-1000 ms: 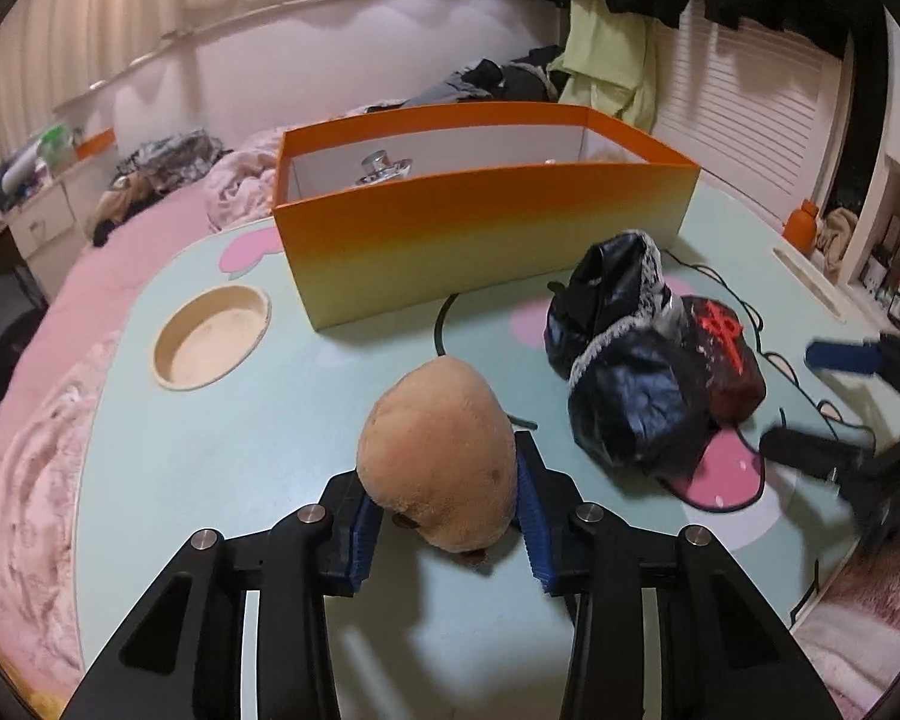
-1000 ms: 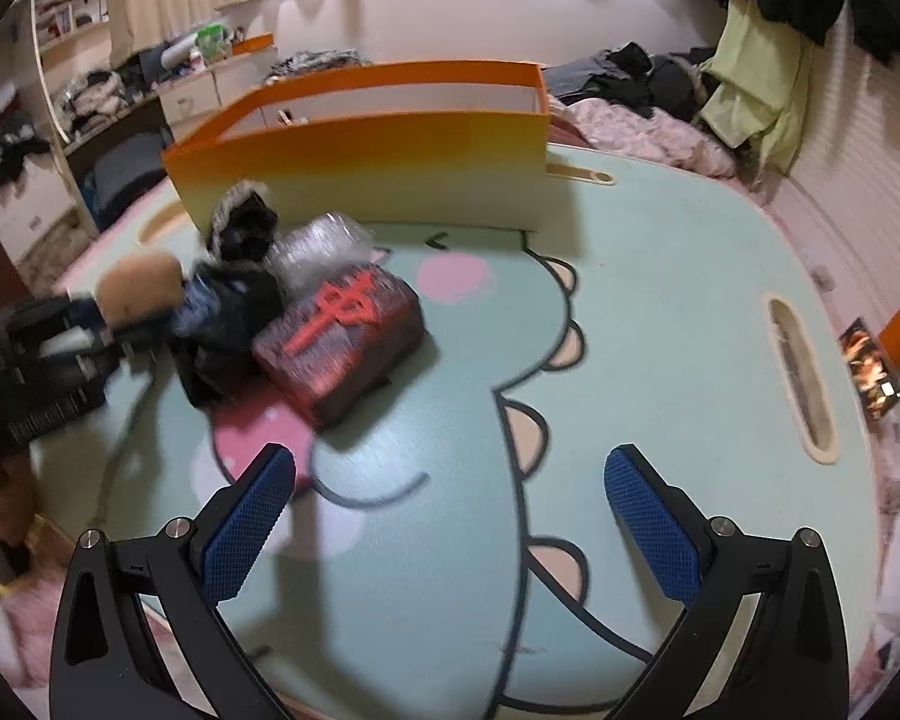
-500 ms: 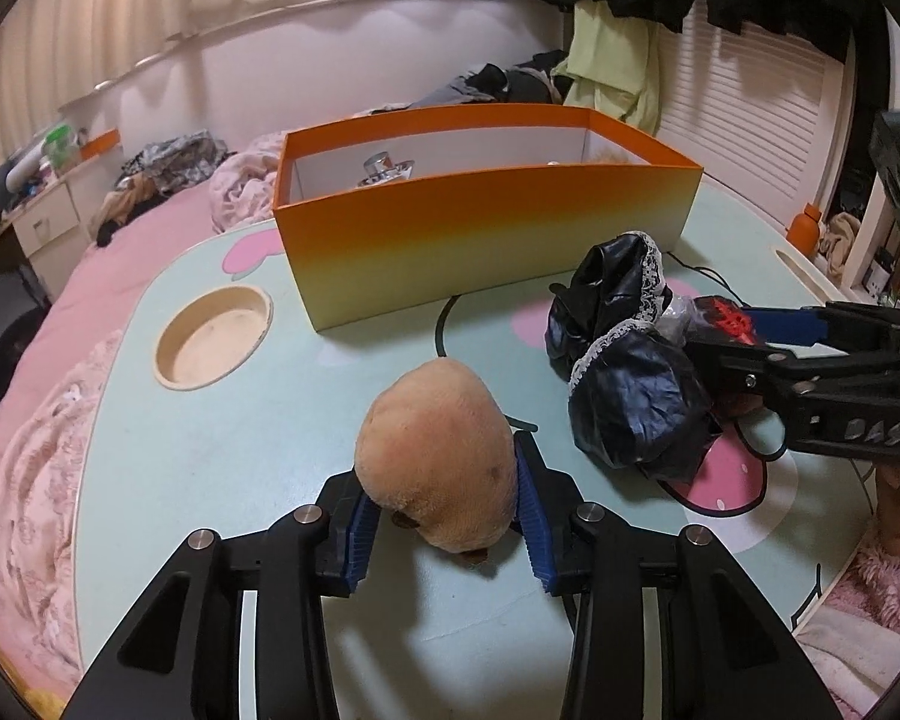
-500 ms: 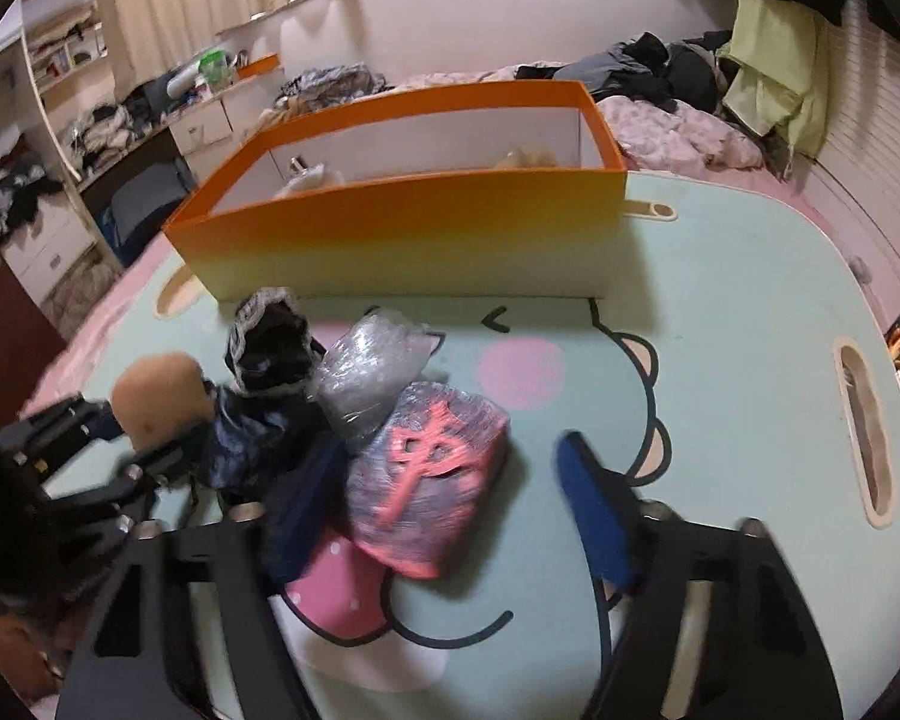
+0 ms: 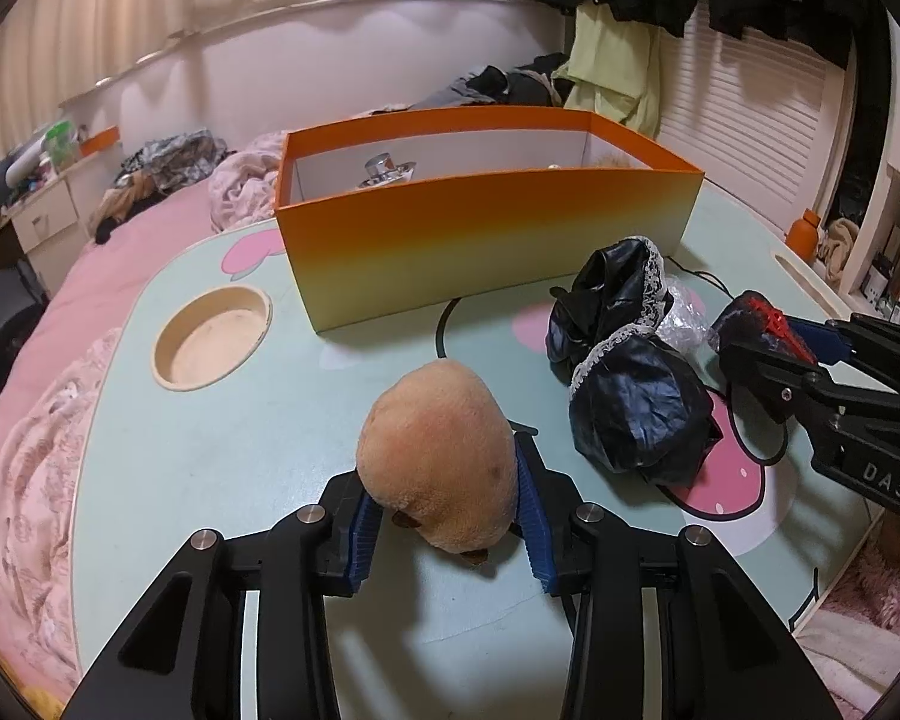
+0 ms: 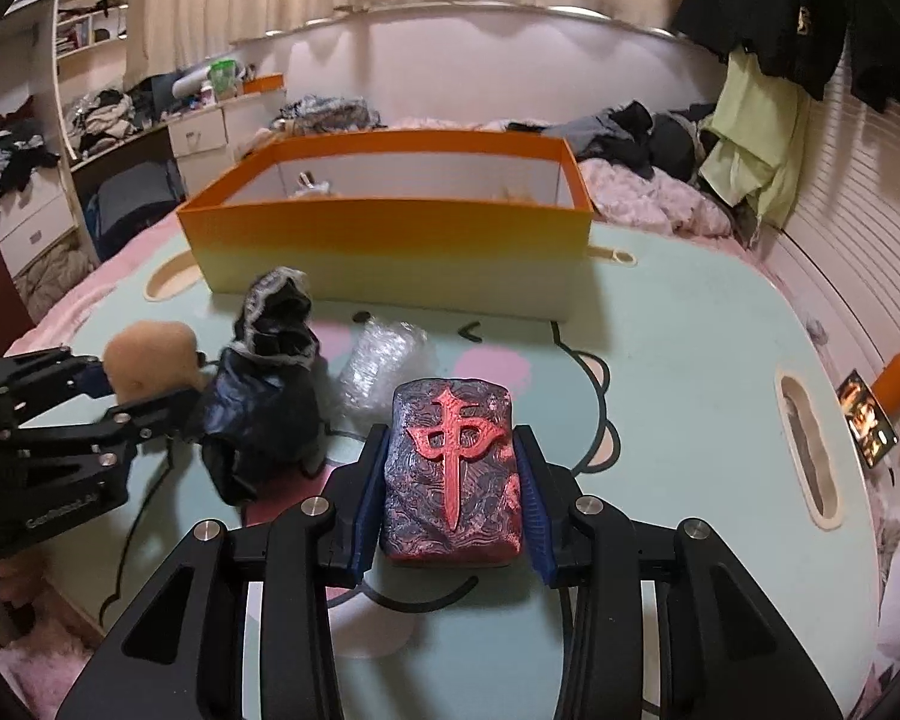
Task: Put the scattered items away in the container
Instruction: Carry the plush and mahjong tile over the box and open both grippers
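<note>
**Kid:** Bedroom table (image 6: 690, 360) is messy! Left gripper (image 5: 444, 516) pinches the plush toy (image 5: 438, 456), low middle.

**Friend:** Right gripper (image 6: 450, 504) is closing around the mahjong block (image 6: 450, 468). It could slip before the orange box (image 6: 390, 240), upper middle.

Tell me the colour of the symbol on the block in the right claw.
Red, on a mottled dark blue block; clearest in the right wrist view.
</note>
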Demonstrator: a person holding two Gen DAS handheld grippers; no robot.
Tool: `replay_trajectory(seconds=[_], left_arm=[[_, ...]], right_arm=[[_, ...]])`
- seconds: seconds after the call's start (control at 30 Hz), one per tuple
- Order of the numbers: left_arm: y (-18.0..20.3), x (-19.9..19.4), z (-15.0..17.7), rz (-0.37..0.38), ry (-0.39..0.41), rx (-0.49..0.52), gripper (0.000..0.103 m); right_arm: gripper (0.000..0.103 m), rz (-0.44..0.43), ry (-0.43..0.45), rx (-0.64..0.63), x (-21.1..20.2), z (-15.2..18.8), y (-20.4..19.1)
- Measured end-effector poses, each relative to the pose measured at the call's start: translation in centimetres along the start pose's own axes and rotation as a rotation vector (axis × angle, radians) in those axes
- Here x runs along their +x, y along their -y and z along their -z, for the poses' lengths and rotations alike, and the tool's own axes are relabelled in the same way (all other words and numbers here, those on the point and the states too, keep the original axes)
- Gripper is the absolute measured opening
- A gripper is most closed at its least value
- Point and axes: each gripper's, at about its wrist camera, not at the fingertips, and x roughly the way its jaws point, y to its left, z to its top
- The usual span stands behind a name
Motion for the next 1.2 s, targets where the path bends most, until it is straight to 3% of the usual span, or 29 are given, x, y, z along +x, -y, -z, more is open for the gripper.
replay_trajectory(seconds=[0.3, 0.67, 0.93, 1.2], left_arm=[[-0.2, -0.4, -1.4, 0.026, 0.012, -0.023, 0.038], [-0.5, -1.6, -7.5, 0.028, 0.108, -0.017, 0.038], [-2.4, 0.6, -11.9, 0.042, 0.095, -0.063, 0.038], [-3.2, 3.4, -13.9, 0.042, 0.056, -0.09, 0.038]], right_arm=[[0.041, -0.069, -0.011, 0.02, -0.4, -1.4, 0.1], [0.041, -0.096, 0.05, -0.01, -1.0, -6.1, -0.5], [0.041, -0.129, 0.047, 0.018, 0.1, -10.0, 0.5], [0.041, -0.076, 0.022, 0.012, 2.9, -12.5, 1.2]])
